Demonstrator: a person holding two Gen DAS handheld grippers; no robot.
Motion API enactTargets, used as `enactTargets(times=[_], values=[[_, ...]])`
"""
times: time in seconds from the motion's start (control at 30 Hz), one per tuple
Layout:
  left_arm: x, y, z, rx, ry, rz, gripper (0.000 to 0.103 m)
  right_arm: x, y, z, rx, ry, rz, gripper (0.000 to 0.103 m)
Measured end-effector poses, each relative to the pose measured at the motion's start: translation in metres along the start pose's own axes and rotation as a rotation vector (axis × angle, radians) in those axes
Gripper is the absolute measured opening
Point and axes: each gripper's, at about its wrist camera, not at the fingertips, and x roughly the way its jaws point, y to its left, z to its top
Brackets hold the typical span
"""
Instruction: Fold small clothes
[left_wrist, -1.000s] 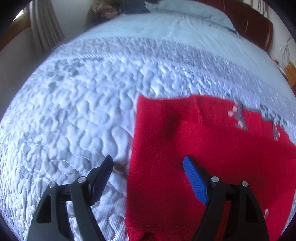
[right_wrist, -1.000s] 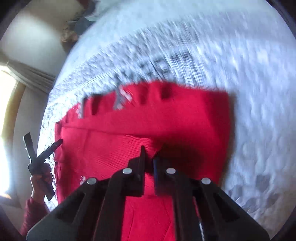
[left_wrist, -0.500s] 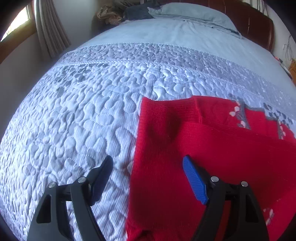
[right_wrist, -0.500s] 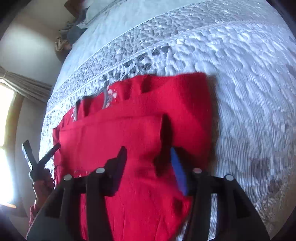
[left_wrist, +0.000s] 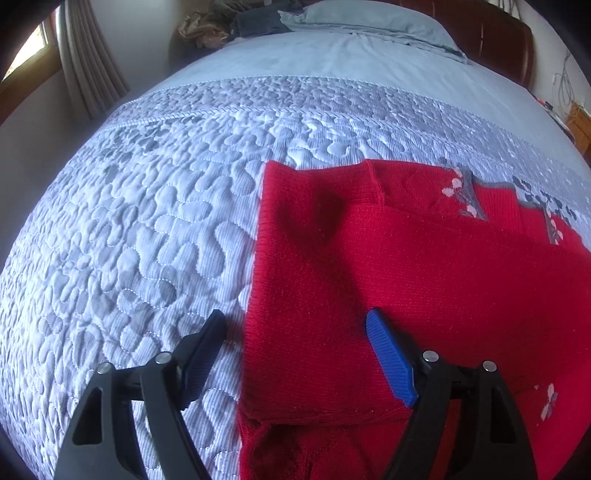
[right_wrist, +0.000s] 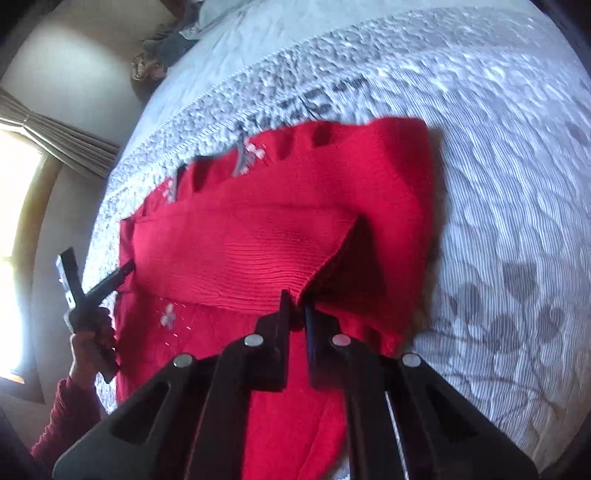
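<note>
The right gripper (right_wrist: 297, 308) pinches a corner of the folded-over flap of the red knitted sweater (right_wrist: 258, 236) lying mid-frame on the pale blue quilted bedspread (left_wrist: 147, 221), so a fold looks under way. The left gripper (left_wrist: 295, 332), at lower centre of its view, hangs spread and empty over the sweater's left edge. Next, that flap wants laying flat and square; the sweater's lower part is cut off, and blur hides the far hem.
</note>
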Motion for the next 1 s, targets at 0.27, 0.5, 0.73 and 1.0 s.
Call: enactTargets(times=[0.27,0.5,0.73,1.0], values=[[0.003,-0.001,0.002,0.025,0.021,0.001,0.081,0.023,-0.02,-0.014,0.064,0.0,0.0,0.006],[-0.056,0.021,-0.048,0.049,0.076,-0.101,0.081,-0.028,-0.002,-0.075,0.037,-0.081,-0.03,0.043],[-0.113,0.039,-0.164,0.131,0.093,-0.094,0.084,-0.041,0.052,-0.218,-0.119,-0.053,-0.224,0.049],[-0.161,0.061,-0.232,0.091,0.101,-0.131,0.088,-0.052,0.075,-0.306,-0.109,-0.039,-0.278,0.061]])
